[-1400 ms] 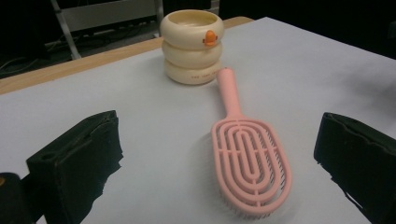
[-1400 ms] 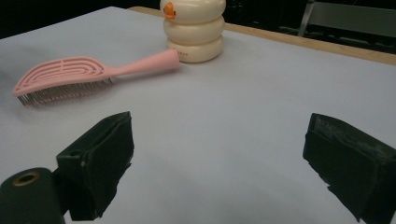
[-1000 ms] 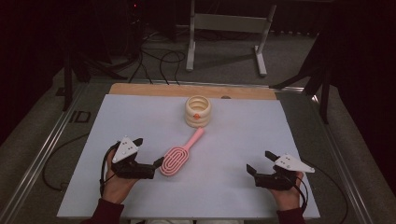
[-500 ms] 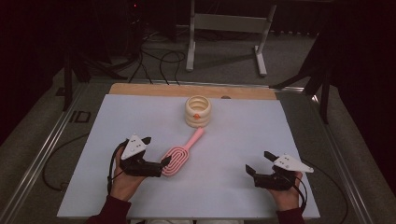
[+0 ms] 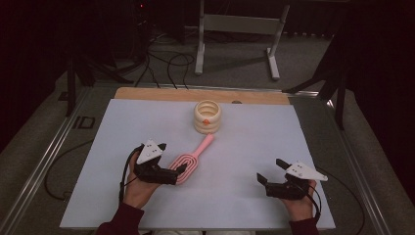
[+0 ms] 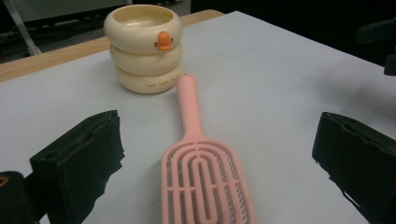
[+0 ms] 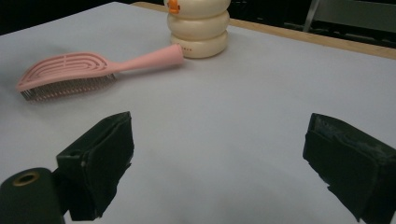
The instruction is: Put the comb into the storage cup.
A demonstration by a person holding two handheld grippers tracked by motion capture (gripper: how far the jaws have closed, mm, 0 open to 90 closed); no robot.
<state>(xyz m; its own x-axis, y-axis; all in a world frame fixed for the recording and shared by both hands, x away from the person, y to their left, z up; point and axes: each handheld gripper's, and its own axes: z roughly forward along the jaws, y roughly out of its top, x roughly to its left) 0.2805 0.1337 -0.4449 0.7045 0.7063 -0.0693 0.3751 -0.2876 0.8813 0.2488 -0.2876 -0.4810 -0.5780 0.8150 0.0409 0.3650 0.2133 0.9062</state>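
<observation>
A pink hairbrush (image 5: 192, 159) lies bristles down on the white table sheet (image 5: 254, 142), its handle pointing at a cream ringed pot (image 5: 207, 117) with an orange beak. My left gripper (image 5: 177, 175) is open, with its jaws on either side of the near end of the brush head. The left gripper view has the brush head (image 6: 205, 177) between the spread jaws, apart from both, and the pot (image 6: 144, 46) beyond the handle tip. My right gripper (image 5: 270, 171) is open and holds nothing at the front right. Its own view looks across bare sheet to the brush (image 7: 79, 67) and pot (image 7: 200, 28).
A wooden strip (image 5: 161, 94) runs along the table's far edge. Behind it on the floor stand a metal frame (image 5: 235, 24) and loose cables (image 5: 161, 58). The other gripper's dark shape (image 6: 383, 42) shows at the right edge of the left gripper view.
My left gripper has slid forward and to the right until its open jaws flank the brush head. The right gripper, the brush and the pot have stayed put.
</observation>
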